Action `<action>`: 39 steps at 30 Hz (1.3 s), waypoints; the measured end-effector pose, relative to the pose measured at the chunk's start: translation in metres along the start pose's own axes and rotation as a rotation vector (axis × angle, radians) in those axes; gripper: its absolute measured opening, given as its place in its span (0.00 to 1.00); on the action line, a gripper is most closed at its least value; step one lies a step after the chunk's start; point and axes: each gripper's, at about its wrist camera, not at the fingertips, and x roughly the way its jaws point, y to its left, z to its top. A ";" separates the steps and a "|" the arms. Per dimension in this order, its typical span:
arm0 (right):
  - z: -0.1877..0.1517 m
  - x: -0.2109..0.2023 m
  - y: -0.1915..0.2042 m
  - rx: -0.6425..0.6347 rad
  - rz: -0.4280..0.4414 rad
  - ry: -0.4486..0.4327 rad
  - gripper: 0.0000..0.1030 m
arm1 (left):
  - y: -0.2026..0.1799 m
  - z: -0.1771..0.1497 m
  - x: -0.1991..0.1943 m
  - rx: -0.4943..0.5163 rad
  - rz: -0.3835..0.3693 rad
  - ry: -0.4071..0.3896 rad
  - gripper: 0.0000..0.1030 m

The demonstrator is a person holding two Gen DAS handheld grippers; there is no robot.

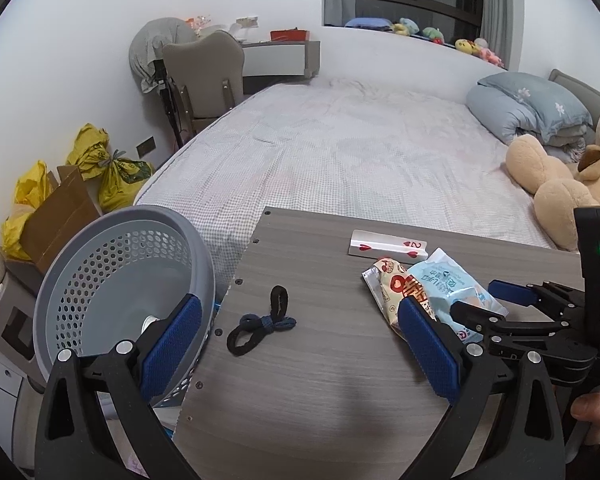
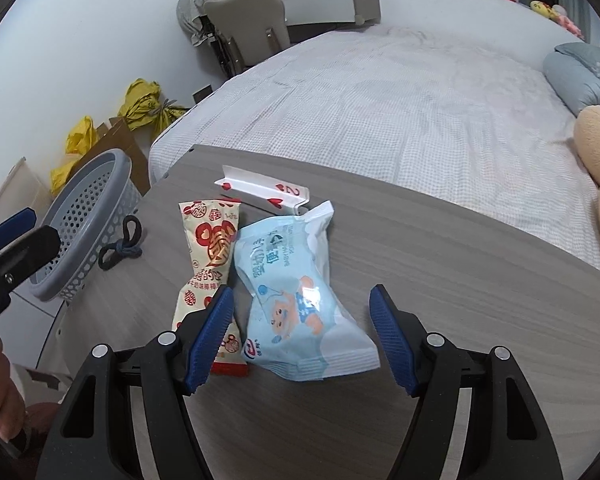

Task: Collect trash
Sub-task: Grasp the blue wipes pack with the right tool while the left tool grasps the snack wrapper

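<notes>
On the grey wood-grain table [image 2: 460,264] lie a light blue wipes packet [image 2: 300,300], a cream and red snack wrapper [image 2: 210,248], a folded playing card [image 2: 266,190] and dark hair ties [image 2: 122,248]. My right gripper [image 2: 302,320] is open and its pads straddle the lower end of the blue packet, just above it. My left gripper [image 1: 296,340] is open and empty over the table's left part, near the hair ties [image 1: 260,324]. The grey perforated basket [image 1: 120,280] stands at the table's left edge, beside my left pad. The right gripper [image 1: 496,304] also shows in the left wrist view over the packets [image 1: 448,288].
A bed with a checked sheet [image 1: 340,140] lies behind the table, with a teddy bear [image 1: 560,176] and a folded blue quilt [image 1: 532,108] at the right. A chair [image 1: 204,72], yellow bags [image 1: 108,164] and a cardboard box [image 1: 56,216] stand at the left wall.
</notes>
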 end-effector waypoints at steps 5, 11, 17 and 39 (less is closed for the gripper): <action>0.003 0.010 0.004 -0.020 -0.009 0.020 0.66 | -0.005 -0.001 0.001 0.012 -0.004 0.010 0.94; 0.002 0.019 0.008 -0.042 -0.027 0.037 0.66 | -0.005 -0.002 0.006 0.017 -0.005 0.031 0.94; 0.003 0.024 0.012 -0.063 -0.059 0.041 0.65 | -0.003 -0.003 0.007 0.015 -0.005 0.032 0.94; -0.020 -0.036 -0.021 0.088 -0.146 -0.067 0.48 | -0.024 0.002 0.023 0.026 -0.056 0.051 0.94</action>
